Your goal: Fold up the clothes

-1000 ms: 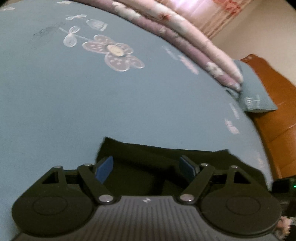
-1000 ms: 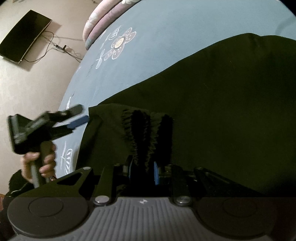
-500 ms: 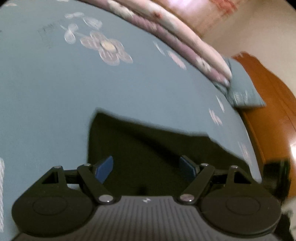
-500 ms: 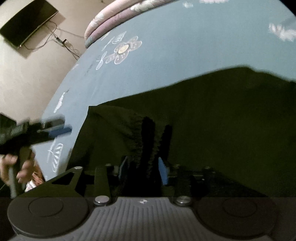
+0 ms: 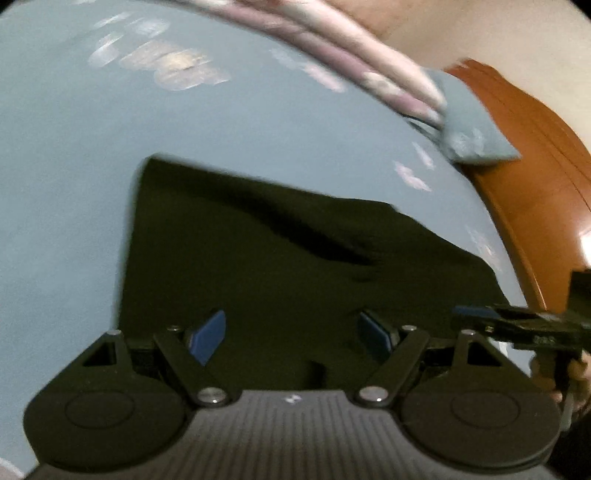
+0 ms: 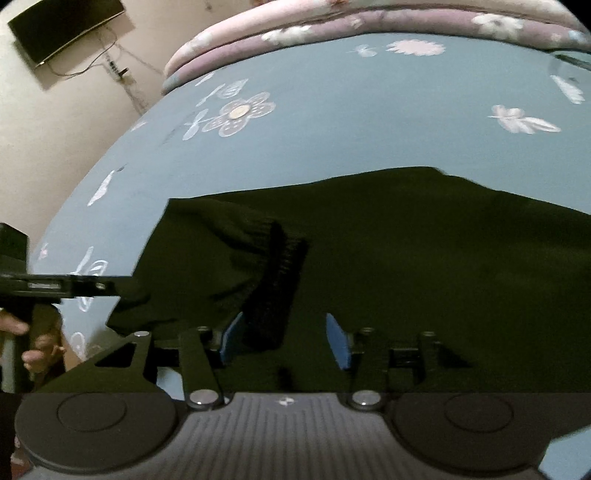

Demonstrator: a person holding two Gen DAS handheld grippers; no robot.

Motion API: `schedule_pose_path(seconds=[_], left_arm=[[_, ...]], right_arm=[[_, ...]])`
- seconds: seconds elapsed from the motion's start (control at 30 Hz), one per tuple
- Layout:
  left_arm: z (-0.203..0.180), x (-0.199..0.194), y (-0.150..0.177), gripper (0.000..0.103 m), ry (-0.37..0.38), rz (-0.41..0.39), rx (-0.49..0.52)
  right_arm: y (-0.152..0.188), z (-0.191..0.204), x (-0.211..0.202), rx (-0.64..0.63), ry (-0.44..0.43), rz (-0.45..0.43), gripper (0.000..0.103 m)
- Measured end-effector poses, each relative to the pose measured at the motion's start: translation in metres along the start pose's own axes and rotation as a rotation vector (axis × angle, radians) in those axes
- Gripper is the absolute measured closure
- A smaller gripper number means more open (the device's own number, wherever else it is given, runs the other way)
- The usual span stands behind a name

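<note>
A black garment [image 5: 295, 251] lies spread on the blue flowered bedsheet [image 5: 74, 184]. My left gripper [image 5: 291, 334] hovers above its near edge, open, with nothing between the blue pads. In the right wrist view the garment [image 6: 424, 240] has a sleeve folded across it, ending in a ribbed cuff [image 6: 280, 273]. My right gripper [image 6: 284, 339] is opening, and the cuff's end lies between its pads with the right pad clear of it. Each gripper also shows in the other's view: the right gripper [image 5: 476, 314] at the right edge, the left gripper [image 6: 122, 284] at the left, held by a hand [image 6: 37, 354].
A folded pink and purple quilt [image 6: 332, 33] lies along the far side of the bed. A blue pillow [image 5: 476, 136] rests against the wooden headboard [image 5: 535, 177]. A dark screen [image 6: 62, 29] hangs on the wall beyond the bed's edge.
The right gripper has opened off the ribbed cuff and lifted away. Both grippers have drawn back and up, so more of the garment shows. The left gripper stayed open.
</note>
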State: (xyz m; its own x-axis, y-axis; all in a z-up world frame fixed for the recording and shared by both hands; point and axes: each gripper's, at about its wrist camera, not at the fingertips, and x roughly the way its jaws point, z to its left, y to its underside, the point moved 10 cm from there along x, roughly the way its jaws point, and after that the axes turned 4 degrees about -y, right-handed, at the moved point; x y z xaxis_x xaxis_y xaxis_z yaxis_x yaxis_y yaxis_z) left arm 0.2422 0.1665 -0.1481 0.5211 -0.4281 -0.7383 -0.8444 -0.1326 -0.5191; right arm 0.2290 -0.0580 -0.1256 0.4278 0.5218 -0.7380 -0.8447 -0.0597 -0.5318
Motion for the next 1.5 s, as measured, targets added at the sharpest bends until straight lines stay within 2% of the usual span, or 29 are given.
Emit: schedule_pose_path(seconds=[0.1,0.17,0.23,0.43,0.5,0.6,0.67,0.73,0.8,0.9,0.97,1.03,1.17,1.33,1.5], left_arm=[[-0.031,0.011,-0.003,0.024,-0.008,-0.001,0.096],[-0.042,0.030,0.004,0.023,-0.054,0.054,0.129],[-0.042,0.050,0.021,0.024,-0.143,0.138,0.138],[-0.060,0.055,0.050,0.021,-0.264,0.174,0.317],[-0.068,0.050,0.045,0.021,-0.225,0.180,0.303],[-0.078,0.047,0.015,0.021,-0.197,0.097,0.268],[-0.084,0.048,-0.011,0.021,-0.153,0.042,0.218],[-0.087,0.059,-0.032,0.021,-0.078,0.012,0.124],[-0.086,0.074,-0.045,0.021,-0.053,-0.014,0.068],[-0.076,0.105,-0.058,0.021,-0.077,-0.022,0.040],[-0.070,0.122,-0.058,0.021,-0.085,-0.031,0.018],[-0.064,0.137,-0.055,0.021,-0.085,-0.003,-0.025],[-0.067,0.140,-0.049,0.016,-0.098,-0.003,0.017],[-0.087,0.104,-0.048,0.016,-0.071,-0.009,0.004],[-0.106,0.082,-0.015,0.016,-0.048,0.056,0.029]], right_arm=[[0.015,-0.012,-0.009,0.057,0.003,-0.010,0.048],[0.025,-0.019,-0.013,0.095,-0.002,-0.017,0.048],[0.035,-0.023,-0.019,0.121,-0.014,-0.024,0.048],[0.048,-0.033,-0.036,0.159,-0.030,-0.058,0.046],[0.049,-0.034,-0.040,0.158,-0.035,-0.073,0.045],[0.051,-0.038,-0.045,0.172,-0.056,-0.100,0.041],[0.057,-0.044,-0.045,0.188,-0.054,-0.102,0.041],[0.064,-0.053,-0.043,0.215,-0.049,-0.095,0.041],[0.071,-0.063,-0.040,0.246,-0.049,-0.085,0.041],[0.079,-0.074,-0.037,0.280,-0.051,-0.071,0.041],[0.082,-0.079,-0.035,0.288,-0.048,-0.065,0.041],[0.084,-0.083,-0.035,0.299,-0.049,-0.063,0.041],[0.085,-0.088,-0.036,0.311,-0.047,-0.073,0.040],[0.084,-0.086,-0.045,0.302,-0.056,-0.113,0.039],[0.057,-0.100,-0.068,0.282,-0.060,-0.266,0.039]])
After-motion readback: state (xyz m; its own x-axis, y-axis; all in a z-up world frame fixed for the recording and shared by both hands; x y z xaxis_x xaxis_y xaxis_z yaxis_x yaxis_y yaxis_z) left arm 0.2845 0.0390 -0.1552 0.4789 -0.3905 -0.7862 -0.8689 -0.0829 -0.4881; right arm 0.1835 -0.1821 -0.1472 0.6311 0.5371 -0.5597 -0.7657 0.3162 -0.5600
